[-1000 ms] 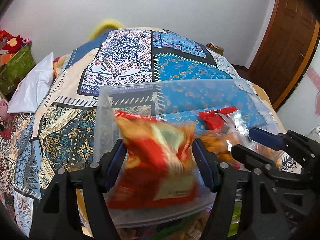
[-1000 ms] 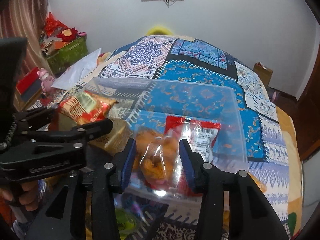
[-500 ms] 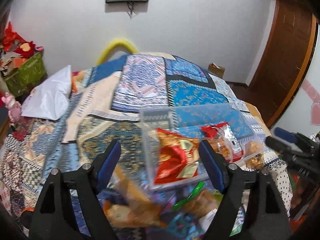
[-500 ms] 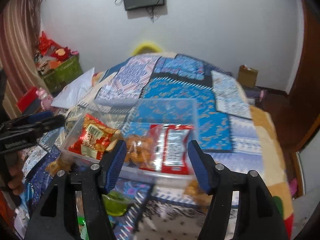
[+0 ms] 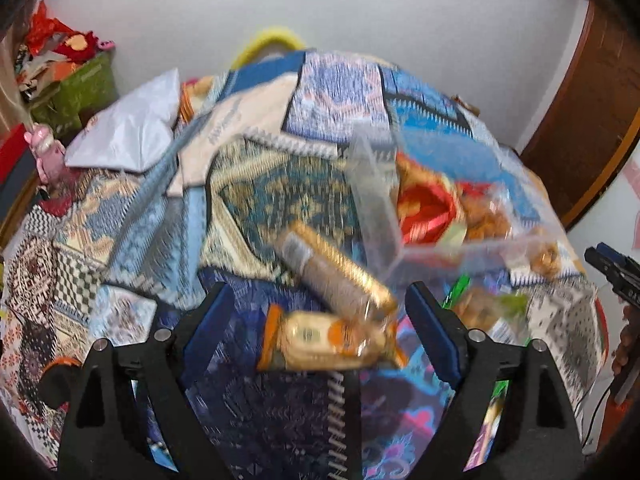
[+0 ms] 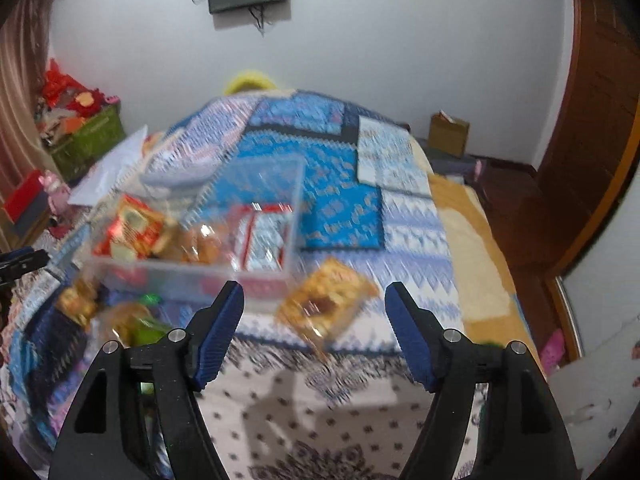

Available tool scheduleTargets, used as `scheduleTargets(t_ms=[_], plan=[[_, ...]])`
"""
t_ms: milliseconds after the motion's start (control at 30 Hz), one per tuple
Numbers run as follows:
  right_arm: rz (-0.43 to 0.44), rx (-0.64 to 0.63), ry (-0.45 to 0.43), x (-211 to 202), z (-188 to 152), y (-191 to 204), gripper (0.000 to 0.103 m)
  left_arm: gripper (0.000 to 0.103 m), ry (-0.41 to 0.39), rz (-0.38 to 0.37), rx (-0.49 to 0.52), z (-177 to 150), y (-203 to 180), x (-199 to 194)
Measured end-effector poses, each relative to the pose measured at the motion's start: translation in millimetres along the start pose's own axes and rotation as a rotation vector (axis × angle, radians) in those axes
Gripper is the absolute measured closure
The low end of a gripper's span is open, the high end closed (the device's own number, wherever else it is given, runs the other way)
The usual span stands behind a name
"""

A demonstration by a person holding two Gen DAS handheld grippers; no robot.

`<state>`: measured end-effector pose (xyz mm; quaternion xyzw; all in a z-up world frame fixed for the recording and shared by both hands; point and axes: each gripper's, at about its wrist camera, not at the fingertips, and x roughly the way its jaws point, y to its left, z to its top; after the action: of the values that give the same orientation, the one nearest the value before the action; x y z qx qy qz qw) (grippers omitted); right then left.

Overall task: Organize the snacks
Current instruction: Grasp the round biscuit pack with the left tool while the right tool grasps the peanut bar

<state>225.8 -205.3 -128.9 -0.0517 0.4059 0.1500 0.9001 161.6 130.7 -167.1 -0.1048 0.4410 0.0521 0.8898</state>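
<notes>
A clear plastic box (image 5: pixel 376 200) (image 6: pixel 192 276) sits on the patterned bedspread. In it lie a red snack packet (image 5: pixel 428 208) (image 6: pixel 136 228), a clear bag of orange snacks (image 5: pixel 484 216) (image 6: pixel 204 244) and a red and white packet (image 6: pixel 268 240). My left gripper (image 5: pixel 316 296) hangs over two gold and orange packets (image 5: pixel 328 340) lying on the bed; its jaws are opening and the pads touch neither. My right gripper (image 6: pixel 316 292) is also opening, above a golden-brown packet (image 6: pixel 328 304) that lies loose beside the box.
More loose snacks, some green (image 5: pixel 456 292) (image 6: pixel 132 320), lie in front of the box. A white pillow (image 5: pixel 128 132) and a green crate (image 6: pixel 88 140) are at the left. A wooden door (image 6: pixel 592 120) and a cardboard box (image 6: pixel 448 134) stand at the right.
Both grippers let go of their packets, the red one and the orange snack bag, which now lie in the box. Both opened and drew back, the left swinging left, the right swinging right.
</notes>
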Motion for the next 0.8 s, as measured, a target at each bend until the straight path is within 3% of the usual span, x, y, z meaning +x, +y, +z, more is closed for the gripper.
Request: scheduleTargets(t_ms=[333,600,700,800], plan=[[-0.002,0.043,0.097,34,-16,-18,0.033,0.012,0.112,-0.054,-0.006,-25,-5,39],[0.015,0.056,0.139,62,-6,-15,0.033,0.005,0.133,-0.026,0.045,-26,-16,62],[0.022,0.063,0.149,71,-8,-15,0.021,0.001,0.146,-0.008,0.059,-27,-16,73],[0.022,0.073,0.150,75,-10,-15,0.018,0.001,0.161,-0.024,0.011,-27,-10,82]])
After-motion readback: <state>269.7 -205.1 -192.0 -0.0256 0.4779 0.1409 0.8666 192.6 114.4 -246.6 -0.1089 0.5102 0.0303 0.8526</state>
